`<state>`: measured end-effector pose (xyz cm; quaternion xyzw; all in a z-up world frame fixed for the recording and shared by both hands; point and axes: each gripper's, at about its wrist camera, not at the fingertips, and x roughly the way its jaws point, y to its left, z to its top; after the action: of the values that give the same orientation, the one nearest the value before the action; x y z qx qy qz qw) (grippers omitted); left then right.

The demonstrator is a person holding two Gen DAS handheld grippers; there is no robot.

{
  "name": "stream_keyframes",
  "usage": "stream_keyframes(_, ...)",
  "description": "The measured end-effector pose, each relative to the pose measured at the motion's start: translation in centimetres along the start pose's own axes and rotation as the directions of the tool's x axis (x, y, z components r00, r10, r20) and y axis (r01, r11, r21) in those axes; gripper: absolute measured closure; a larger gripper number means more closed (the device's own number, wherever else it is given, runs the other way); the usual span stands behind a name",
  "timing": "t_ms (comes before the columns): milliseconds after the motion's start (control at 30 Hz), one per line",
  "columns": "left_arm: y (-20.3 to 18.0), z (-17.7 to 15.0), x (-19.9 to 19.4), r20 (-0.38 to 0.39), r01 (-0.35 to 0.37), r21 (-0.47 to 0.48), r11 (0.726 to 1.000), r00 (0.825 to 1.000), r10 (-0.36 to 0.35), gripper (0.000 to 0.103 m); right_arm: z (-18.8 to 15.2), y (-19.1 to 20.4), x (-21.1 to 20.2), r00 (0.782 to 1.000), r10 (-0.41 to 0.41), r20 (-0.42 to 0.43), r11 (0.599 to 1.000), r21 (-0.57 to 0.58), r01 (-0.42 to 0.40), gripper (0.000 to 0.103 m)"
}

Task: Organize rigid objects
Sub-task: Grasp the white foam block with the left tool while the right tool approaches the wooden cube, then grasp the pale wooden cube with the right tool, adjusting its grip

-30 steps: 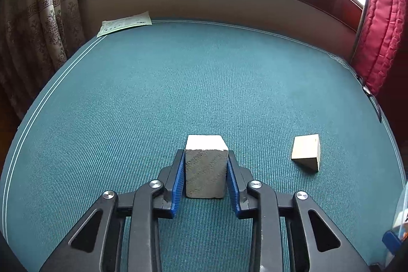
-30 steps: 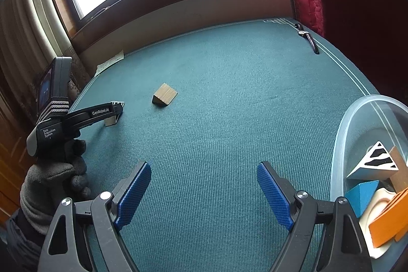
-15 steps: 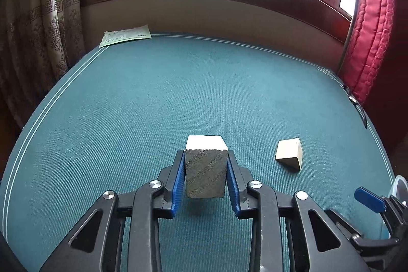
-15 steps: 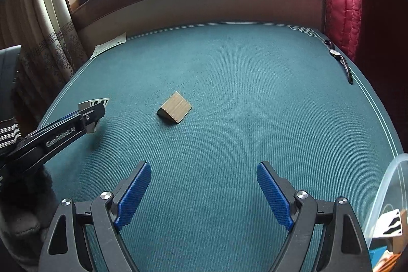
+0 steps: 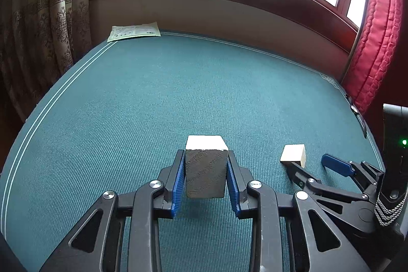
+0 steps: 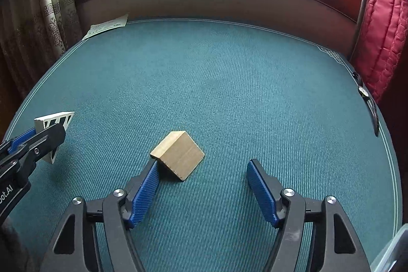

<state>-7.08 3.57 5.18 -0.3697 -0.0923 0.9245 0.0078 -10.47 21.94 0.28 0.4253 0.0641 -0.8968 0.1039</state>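
Observation:
My left gripper (image 5: 206, 157) is shut on a white block with black stripes (image 5: 206, 170) and holds it above the teal table; the block also shows at the left of the right wrist view (image 6: 54, 120). A plain wooden wedge block (image 6: 179, 156) lies on the table. My right gripper (image 6: 202, 165) is open, with its left pad touching or nearly touching the wedge's left corner. In the left wrist view the wedge (image 5: 293, 154) sits just beyond the right gripper's (image 5: 309, 165) fingers.
The teal table (image 6: 229, 68) has a paper sheet (image 5: 134, 31) at its far left edge. A dark strap-like object (image 6: 367, 101) lies at the right edge by the red curtain (image 6: 382, 29). A clear bin's rim (image 6: 392, 251) shows at the bottom right.
My left gripper lifted the striped block off the table. My right gripper swung left and forward from the bin, reaching the wooden wedge, still open.

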Motion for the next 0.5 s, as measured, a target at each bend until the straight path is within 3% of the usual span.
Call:
stream_keyframes(133, -0.1, -0.1, 0.0, -0.001, 0.002, 0.002, 1.0, 1.0, -0.002, 0.072, 0.8, 0.5, 0.4, 1.0, -0.018, 0.014, 0.999, -0.027, 0.018, 0.036)
stream_keyframes(300, -0.1, -0.1, 0.1, -0.004, 0.007, 0.003, 1.0, 1.0, -0.007, 0.072, 1.2, 1.0, 0.5, 1.0, 0.005, 0.014, 0.999, -0.033, -0.004, 0.055)
stream_keyframes(500, -0.4, -0.3, 0.1, -0.006, 0.011, 0.003, 1.0, 1.0, -0.011, 0.072, 1.1, 1.4, 0.2, 1.0, 0.019, 0.008, 0.999, -0.029, -0.019, 0.068)
